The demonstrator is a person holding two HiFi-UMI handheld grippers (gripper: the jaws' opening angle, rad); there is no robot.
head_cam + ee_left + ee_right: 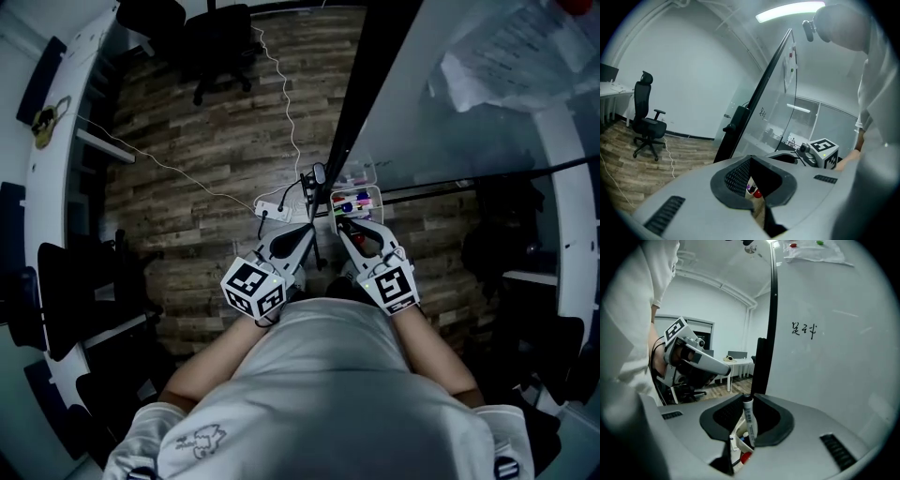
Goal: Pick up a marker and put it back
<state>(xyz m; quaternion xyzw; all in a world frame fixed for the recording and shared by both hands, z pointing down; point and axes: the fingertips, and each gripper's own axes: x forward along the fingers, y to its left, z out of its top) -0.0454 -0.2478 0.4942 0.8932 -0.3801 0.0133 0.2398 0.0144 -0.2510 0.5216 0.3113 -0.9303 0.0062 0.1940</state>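
Narrowly parted, right gripper (746, 431) jaws, pinching marker (748, 412)

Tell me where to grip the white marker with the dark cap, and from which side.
Mid-barrel, from the side, I'd judge. The white, dark-capped marker stands upright in the right gripper, pinched between its pads. Its slim round barrel gives opposed pads a straight length to clamp.

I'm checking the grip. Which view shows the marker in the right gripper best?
The right gripper view: the marker stands close-up in the right gripper. In the head view it is too small and dark to pick out; the left gripper view misses it.
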